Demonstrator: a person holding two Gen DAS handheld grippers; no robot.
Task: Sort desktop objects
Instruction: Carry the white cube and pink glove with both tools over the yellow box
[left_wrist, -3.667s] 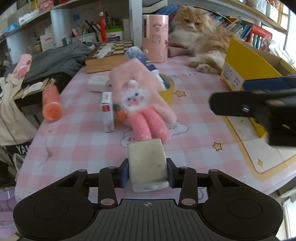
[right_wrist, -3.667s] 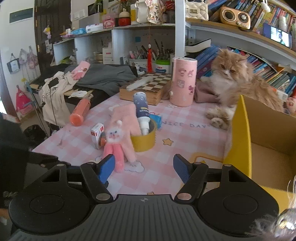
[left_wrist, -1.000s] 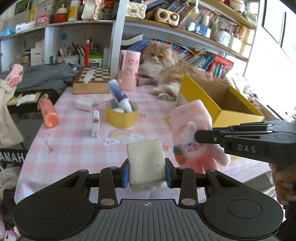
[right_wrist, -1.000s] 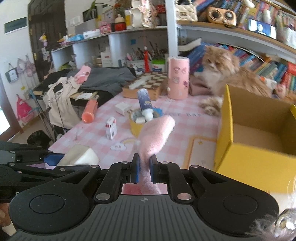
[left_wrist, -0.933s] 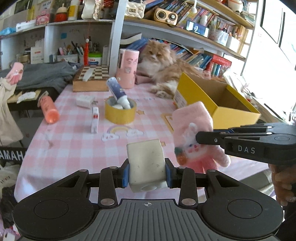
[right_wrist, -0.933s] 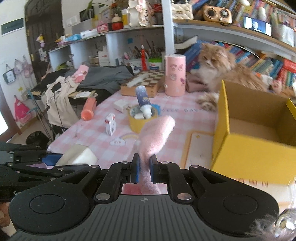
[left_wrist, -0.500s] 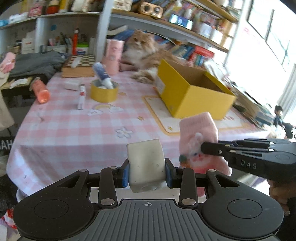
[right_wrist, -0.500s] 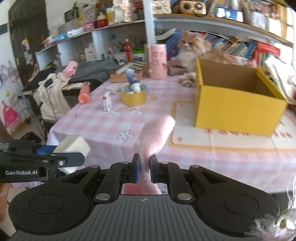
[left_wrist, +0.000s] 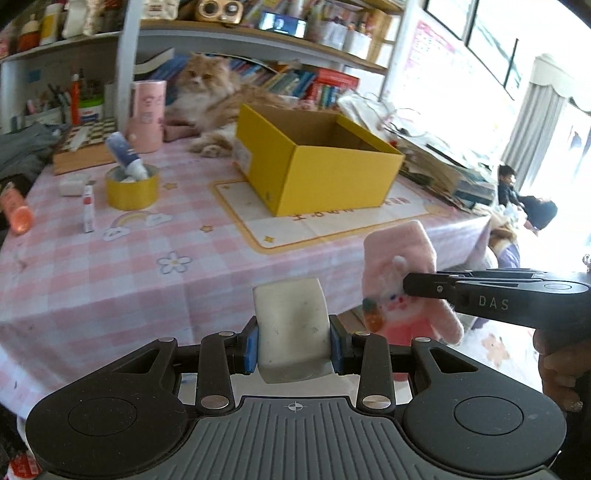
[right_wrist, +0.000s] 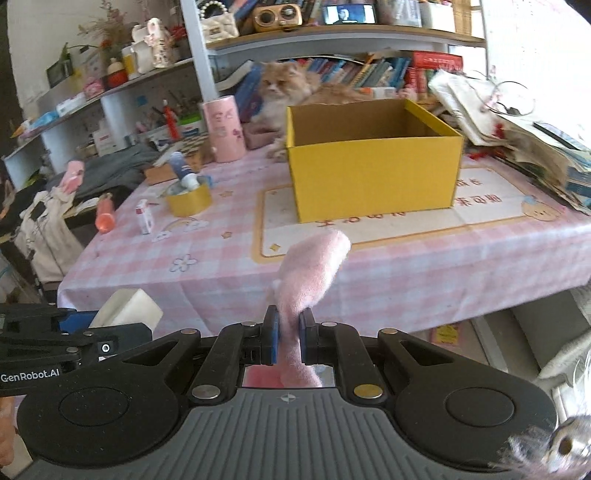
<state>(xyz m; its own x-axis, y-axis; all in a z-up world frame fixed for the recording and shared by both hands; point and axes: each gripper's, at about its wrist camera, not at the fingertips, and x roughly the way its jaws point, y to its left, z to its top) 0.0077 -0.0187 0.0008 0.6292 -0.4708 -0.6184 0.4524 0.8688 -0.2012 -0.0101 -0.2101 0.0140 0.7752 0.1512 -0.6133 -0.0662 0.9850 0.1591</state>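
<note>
My left gripper (left_wrist: 293, 341) is shut on a white eraser block (left_wrist: 291, 325), held in the air in front of the table's near edge. My right gripper (right_wrist: 288, 334) is shut on a pink bunny glove (right_wrist: 310, 269), also off the table; the glove shows in the left wrist view (left_wrist: 400, 284) to the right of the eraser. The eraser shows in the right wrist view (right_wrist: 127, 306) at lower left. An open yellow cardboard box (left_wrist: 317, 166) (right_wrist: 373, 170) stands on the pink checked tablecloth (left_wrist: 110, 266), far ahead of both grippers.
On the table's left part stand a yellow tape roll (left_wrist: 131, 188) with a blue tube (left_wrist: 123, 155) in it, a small red-and-white box (left_wrist: 88, 208), an orange bottle (left_wrist: 16, 208), a pink cup (left_wrist: 146, 114) and a chessboard. A cat (left_wrist: 210, 96) lies behind the box. Stacked papers (right_wrist: 524, 147) lie at right.
Both grippers have pulled back and away from the table with their loads; the table and yellow box now look farther off and the view has swung right. Grips are unchanged.
</note>
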